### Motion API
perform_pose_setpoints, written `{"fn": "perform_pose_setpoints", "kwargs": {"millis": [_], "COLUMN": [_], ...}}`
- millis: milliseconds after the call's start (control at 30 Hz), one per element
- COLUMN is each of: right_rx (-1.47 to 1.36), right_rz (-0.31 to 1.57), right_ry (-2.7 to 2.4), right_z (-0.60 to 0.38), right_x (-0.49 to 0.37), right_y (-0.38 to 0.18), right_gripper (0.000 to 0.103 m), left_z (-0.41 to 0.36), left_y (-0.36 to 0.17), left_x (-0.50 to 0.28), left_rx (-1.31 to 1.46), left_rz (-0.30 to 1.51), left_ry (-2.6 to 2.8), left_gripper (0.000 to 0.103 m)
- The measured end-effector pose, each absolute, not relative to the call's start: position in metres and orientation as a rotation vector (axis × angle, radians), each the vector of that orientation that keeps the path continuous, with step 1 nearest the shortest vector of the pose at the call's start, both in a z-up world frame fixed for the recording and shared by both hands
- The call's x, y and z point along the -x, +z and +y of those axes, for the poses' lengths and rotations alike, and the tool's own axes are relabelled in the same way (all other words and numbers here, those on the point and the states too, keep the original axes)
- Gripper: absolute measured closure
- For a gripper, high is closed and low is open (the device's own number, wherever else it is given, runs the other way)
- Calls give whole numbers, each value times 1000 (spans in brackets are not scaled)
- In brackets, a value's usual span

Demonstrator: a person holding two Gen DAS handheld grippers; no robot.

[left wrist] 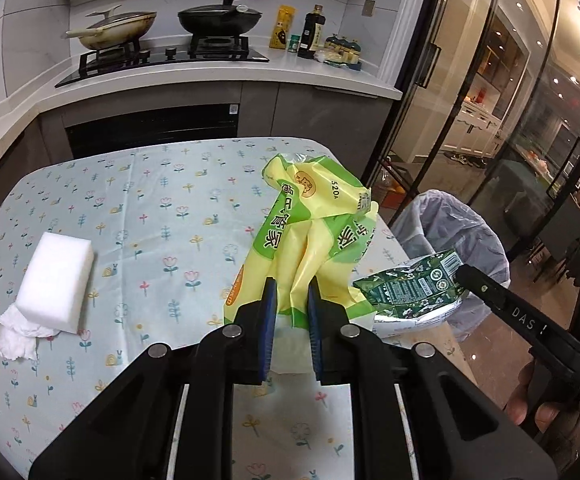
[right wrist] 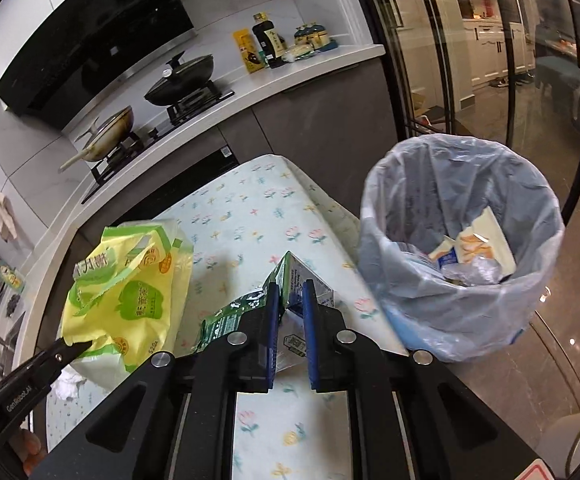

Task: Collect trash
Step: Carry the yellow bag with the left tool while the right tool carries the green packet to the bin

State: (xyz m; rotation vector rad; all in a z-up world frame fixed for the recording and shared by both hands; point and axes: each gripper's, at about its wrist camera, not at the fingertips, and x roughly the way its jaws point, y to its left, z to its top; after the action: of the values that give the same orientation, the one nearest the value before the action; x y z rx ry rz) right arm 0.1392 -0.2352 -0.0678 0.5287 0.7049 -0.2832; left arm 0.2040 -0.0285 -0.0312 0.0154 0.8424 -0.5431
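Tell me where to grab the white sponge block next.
Take the white sponge block across its narrow width, coming from above. It lies flat with long straight sides exposed; avoid the end resting on the crumpled tissue.

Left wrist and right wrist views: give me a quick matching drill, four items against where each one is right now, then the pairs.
Items:
1. yellow-green bag
2. green wrapper
3. white sponge
4. bin

Places:
A. lying on the table, on a crumpled tissue
B. in the right gripper
C. on the floor beside the table
D. in the left gripper

Pairs: 1-D, 2-B, 3-A, 4-C
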Motion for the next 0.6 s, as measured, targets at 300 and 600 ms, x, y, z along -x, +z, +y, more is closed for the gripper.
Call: {"fn": "perform_pose_setpoints", "kwargs": {"millis": [300,600], "right_rx": [-614,-742], "right_rz": [769,810], "right_ry": [-285,-190], "right_z": [-251,-240], "right_x": [-107,-87], "right_y": [-99,-121], "right_gripper": [82,66], "left_z": [-59,-68], "left_y": [-46,-64], "left_x": [-186,-177], "left_rx": [-46,-69], "left_rz": [882,924], "left_ry": [-578,-584], "left_gripper": [89,89]}}
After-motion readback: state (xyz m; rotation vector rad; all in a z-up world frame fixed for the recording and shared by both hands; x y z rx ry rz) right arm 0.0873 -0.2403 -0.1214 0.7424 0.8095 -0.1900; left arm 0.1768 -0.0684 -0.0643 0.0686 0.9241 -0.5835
